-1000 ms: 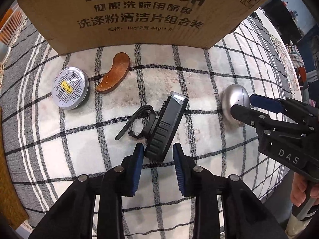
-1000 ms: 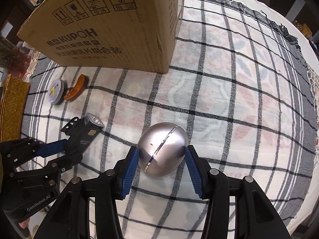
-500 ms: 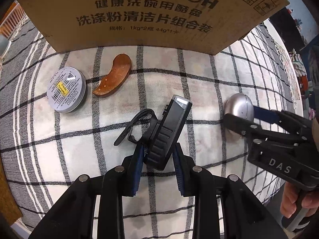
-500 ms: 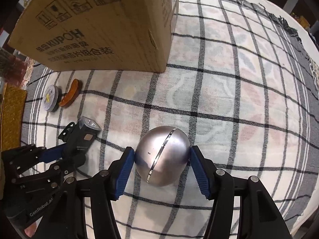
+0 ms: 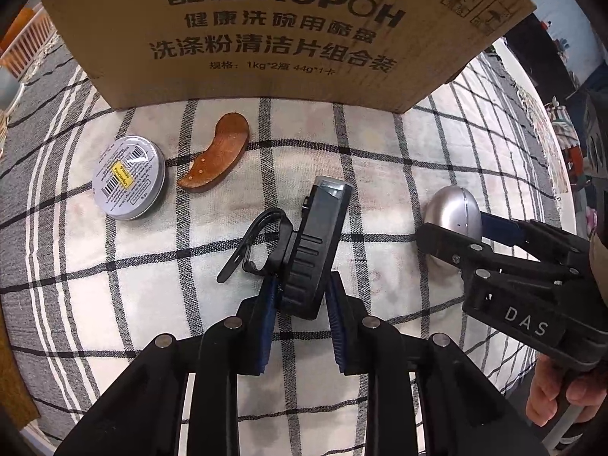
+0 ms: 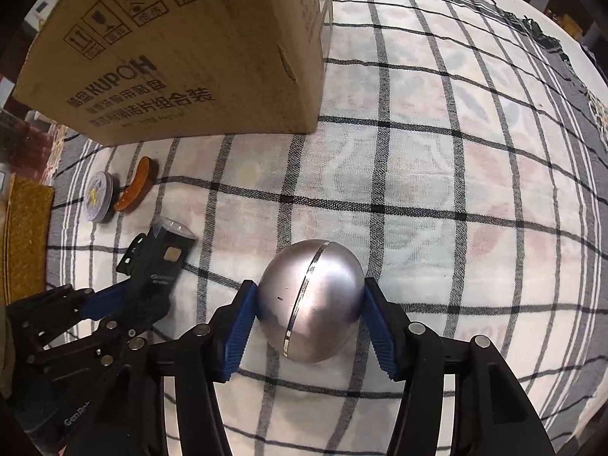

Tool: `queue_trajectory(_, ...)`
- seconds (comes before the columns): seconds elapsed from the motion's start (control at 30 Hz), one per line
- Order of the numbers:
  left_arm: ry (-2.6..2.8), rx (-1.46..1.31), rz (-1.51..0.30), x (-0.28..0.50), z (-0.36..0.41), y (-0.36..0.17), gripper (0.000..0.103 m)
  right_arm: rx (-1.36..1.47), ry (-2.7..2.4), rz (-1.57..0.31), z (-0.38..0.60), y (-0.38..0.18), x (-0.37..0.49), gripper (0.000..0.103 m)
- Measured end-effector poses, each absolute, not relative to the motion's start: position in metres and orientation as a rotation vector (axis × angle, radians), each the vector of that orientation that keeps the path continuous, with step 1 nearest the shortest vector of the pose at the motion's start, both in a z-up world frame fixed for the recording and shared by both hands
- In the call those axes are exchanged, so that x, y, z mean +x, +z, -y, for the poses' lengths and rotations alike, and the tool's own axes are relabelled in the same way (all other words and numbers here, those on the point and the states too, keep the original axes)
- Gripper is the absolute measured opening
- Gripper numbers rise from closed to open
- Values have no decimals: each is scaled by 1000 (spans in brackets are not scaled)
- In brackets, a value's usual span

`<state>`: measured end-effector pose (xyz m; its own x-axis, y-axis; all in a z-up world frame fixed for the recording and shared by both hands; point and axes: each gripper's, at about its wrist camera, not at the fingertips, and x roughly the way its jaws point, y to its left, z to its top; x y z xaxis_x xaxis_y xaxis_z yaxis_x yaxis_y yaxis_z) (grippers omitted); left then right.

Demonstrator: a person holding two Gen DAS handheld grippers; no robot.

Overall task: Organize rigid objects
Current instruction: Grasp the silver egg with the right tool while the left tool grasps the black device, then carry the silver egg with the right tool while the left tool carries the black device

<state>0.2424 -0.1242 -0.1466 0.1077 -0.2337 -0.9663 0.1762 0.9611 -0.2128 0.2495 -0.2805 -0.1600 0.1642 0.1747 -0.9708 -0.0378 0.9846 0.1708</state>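
My left gripper (image 5: 300,304) is shut on a black bike light (image 5: 315,247) with a strap clip, lifted off the checked cloth; it also shows in the right wrist view (image 6: 159,266). My right gripper (image 6: 309,319) is shut on a silver metal egg-shaped shell (image 6: 309,300), which also shows in the left wrist view (image 5: 452,212). A round silver tin (image 5: 129,176) and a curved brown wooden piece (image 5: 216,157) lie on the cloth at the left, in front of the cardboard box (image 5: 285,30).
The cardboard box (image 6: 182,49) stands at the back on the checked tablecloth (image 6: 437,190). A woven yellow mat (image 6: 26,239) lies at the far left edge. The table edge drops off at the right in the left wrist view.
My left gripper closed on the bike light and raised it. My right gripper closed on the silver egg and lifted it slightly. Both moved toward the box.
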Motion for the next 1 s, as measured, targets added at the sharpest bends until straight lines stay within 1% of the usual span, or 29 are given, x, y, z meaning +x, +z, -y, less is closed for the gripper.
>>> queue_trajectory(0.23,-311,-61,-1380,237,115,-133,21,89,141,-1349,276,-138,244,56)
queue_trajectory(0.63,-308,-83,-1299,230,103,-109,21,86,171,-1291,262,-107,240,56)
queue_trajectory(1.0,-305,-77,-1198,225,93,-73,21,80,169,-1209,260,-73,234,56)
